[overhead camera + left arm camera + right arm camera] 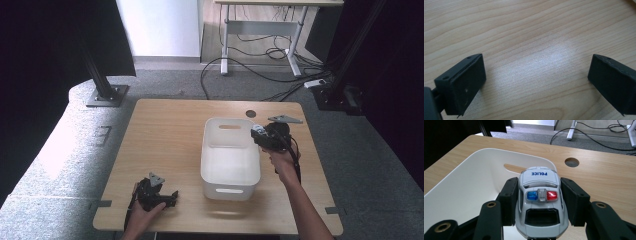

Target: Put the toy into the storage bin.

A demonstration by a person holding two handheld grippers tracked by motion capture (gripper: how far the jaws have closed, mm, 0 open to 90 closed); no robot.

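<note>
Police car [541,202] sits clamped between our right gripper's [267,136] jaws, its long axis running along them, nose pointing away. We hold it at the right rim of the white bin [216,172], whose hollow lies just to the left. Our left gripper [535,82] rests wide and empty on the table [165,145], well apart.

A wooden table [165,150] with a round hole [250,114]; cables [260,70] beyond.
</note>
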